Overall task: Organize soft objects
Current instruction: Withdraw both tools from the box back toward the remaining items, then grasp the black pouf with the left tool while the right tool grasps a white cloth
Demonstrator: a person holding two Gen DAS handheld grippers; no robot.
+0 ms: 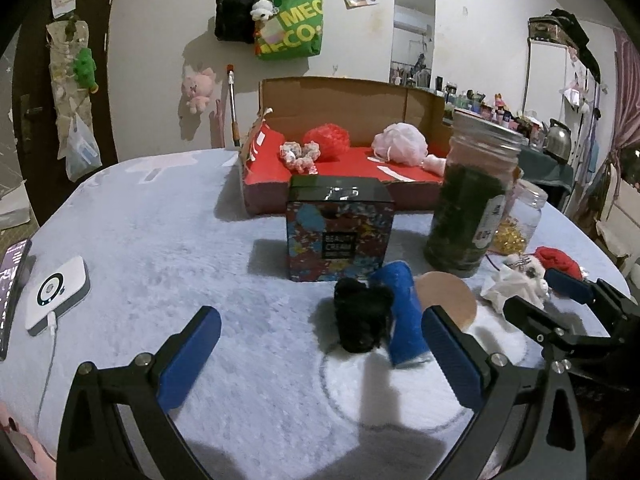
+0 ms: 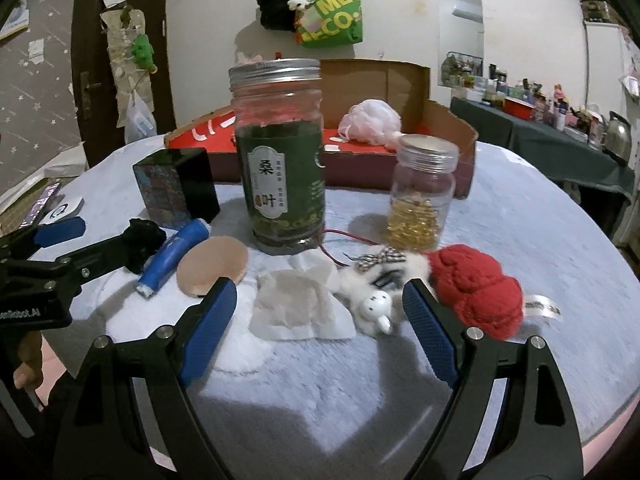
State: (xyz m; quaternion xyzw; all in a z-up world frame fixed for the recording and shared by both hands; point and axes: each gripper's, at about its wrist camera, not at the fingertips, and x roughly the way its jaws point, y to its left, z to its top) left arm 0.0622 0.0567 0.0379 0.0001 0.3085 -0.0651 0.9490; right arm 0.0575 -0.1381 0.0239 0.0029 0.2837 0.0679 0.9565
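Observation:
My left gripper is open and empty above the pale blue cloth; a black fuzzy item lies just ahead between its fingers, next to a blue tube and a round tan puff. My right gripper is open and empty, fingers astride a white tissue and a white plush toy. A red knitted item lies right of it. The open cardboard box at the back holds a red mesh ball, a pink mesh ball and a pink scrunchie.
A tall jar of green leaves, a small jar of yellow capsules and a patterned black box stand mid-table. A white charger and a phone lie at the left edge. Bags hang on the wall behind.

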